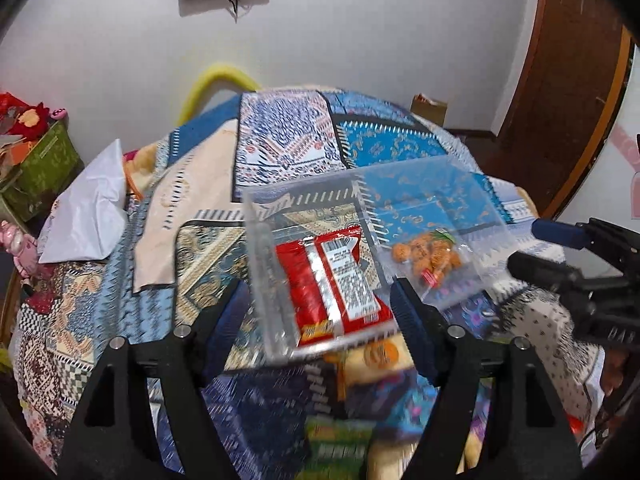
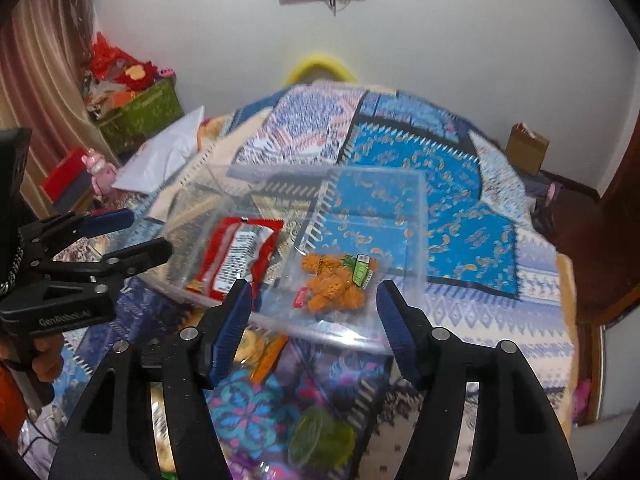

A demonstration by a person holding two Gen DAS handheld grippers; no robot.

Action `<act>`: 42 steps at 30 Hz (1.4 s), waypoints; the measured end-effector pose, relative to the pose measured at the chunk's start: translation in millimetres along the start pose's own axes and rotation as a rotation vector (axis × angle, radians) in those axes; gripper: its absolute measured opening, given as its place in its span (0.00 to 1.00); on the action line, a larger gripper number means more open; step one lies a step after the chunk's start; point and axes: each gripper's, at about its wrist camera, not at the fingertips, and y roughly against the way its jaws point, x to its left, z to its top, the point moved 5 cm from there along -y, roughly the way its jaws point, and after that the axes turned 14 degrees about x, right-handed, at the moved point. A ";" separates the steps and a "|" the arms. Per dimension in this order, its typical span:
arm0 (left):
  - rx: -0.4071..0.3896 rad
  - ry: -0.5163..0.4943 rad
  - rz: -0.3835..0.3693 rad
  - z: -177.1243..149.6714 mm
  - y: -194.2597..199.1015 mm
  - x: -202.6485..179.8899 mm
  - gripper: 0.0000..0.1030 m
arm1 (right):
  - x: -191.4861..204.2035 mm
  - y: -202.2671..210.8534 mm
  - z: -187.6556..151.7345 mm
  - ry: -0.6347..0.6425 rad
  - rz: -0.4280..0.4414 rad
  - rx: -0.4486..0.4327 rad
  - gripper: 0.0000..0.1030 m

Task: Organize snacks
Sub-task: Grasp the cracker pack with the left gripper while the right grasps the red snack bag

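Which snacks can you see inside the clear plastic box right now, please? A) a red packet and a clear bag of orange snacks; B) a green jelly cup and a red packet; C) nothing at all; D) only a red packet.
A: the clear plastic box holds a red packet on its left side and a clear bag of orange snacks on its right.

left gripper (image 1: 316,304) spread wide, holding nothing, angled downward. right gripper (image 2: 314,300) likewise spread wide and bare, just right of the left, both at similar height.
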 end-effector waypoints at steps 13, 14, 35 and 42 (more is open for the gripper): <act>-0.001 0.030 0.028 -98.5 54.2 27.2 0.76 | 18.7 58.9 -79.7 -0.008 -0.036 -0.091 0.74; 0.009 0.032 0.028 -106.8 53.3 28.4 0.76 | 19.6 59.1 -87.2 -0.010 -0.032 -0.087 0.74; 0.164 0.096 0.002 -204.8 5.8 32.9 0.76 | 20.3 5.1 -195.4 -0.116 -0.008 0.091 0.76; 0.173 0.091 -0.013 -203.3 -8.6 28.1 0.76 | 10.5 -7.6 -194.7 -0.172 0.049 0.100 0.61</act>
